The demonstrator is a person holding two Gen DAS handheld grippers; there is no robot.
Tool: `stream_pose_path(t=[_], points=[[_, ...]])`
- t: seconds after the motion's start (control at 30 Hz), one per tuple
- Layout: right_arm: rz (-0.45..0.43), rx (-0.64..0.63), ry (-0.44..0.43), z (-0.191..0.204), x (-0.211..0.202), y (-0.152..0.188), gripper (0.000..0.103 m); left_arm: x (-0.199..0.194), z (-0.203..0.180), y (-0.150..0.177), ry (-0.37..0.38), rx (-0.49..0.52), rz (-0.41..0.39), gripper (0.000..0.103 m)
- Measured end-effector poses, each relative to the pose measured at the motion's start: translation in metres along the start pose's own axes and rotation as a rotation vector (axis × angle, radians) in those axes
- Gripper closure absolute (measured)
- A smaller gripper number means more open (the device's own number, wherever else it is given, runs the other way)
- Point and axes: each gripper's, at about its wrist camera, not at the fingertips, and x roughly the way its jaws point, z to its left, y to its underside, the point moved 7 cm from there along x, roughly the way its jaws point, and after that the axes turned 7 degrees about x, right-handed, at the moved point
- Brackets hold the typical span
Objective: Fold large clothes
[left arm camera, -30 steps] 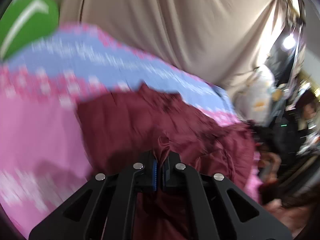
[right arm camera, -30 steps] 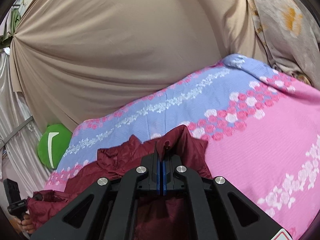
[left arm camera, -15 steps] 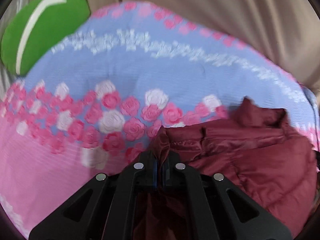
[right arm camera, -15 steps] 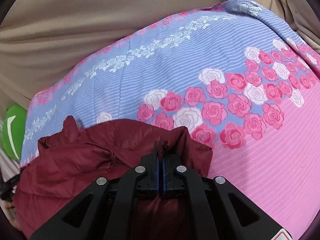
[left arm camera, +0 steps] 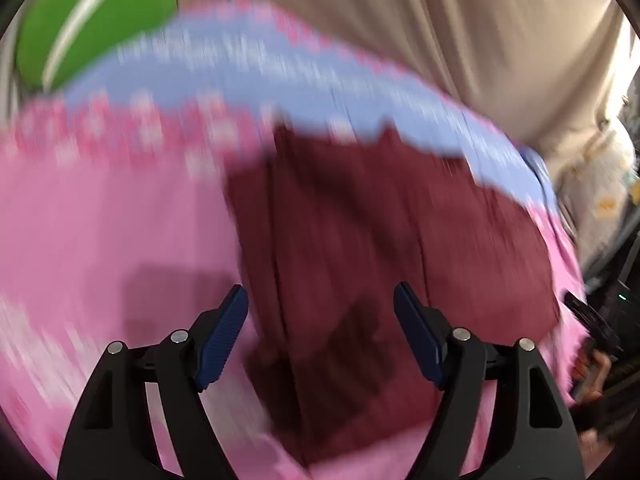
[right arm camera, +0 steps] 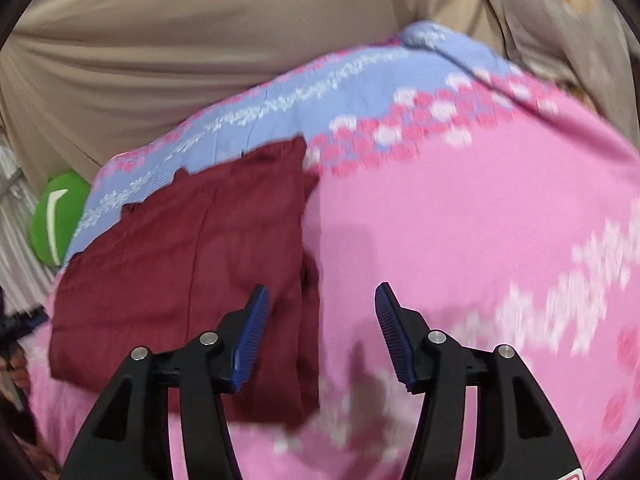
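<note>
A dark red padded garment lies spread on a bed covered by a pink and blue rose-print sheet. Above its near end hangs my left gripper; its jaws are opening, the blue pads apart, nothing pressed between them. The right wrist view shows the same garment left of centre on the sheet. My right gripper hovers over the garment's right edge, jaws also opening, with nothing gripped. Both views are blurred by motion.
A beige curtain hangs behind the bed. A green cushion with a white stripe sits at the bed's far left corner. At the right edge of the left view a hand holds dark gear.
Both grippers were shut on folds of the red garment; now both stand open and the garment lies flat on the sheet. Both cameras have pulled back and swung.
</note>
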Motion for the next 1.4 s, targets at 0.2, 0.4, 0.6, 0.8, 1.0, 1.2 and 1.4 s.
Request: stream_pose_path(t=[0.2, 0.4, 0.6, 0.8, 1.0, 1.2, 1.4], points=[[0.083, 0.054, -0.105, 0.01, 0.009, 0.038, 0.068, 0.017, -0.009, 0.041, 0.011, -0.003, 0.069, 0.08], [-0.01, 0.039, -0.222, 0.047, -0.029, 0.031, 0.099, 0.003, 0.003, 0.001, -0.101, 0.037, 0.014, 0.099], [0.111, 0.029, -0.058, 0.028, 0.006, 0.061, 0.096, 0.028, 0.014, 0.015, -0.161, 0.033, 0.078, 0.095], [-0.059, -0.045, 0.018, 0.045, -0.031, -0.001, 0.074, -0.018, -0.004, -0.048, -0.155, 0.091, -0.11, 0.052], [-0.089, -0.036, -0.006, 0.082, 0.002, -0.061, 0.074, 0.03, 0.014, -0.114, -0.24, 0.079, -0.083, 0.044], [0.088, -0.298, -0.247, 0.217, 0.045, -0.024, 0.09, 0.042, -0.009, -0.101, -0.105, 0.079, -0.086, 0.045], [0.305, -0.649, -0.425, 0.384, 0.094, 0.042, 0.092, 0.051, -0.002, -0.07, -0.163, 0.078, -0.046, 0.046]])
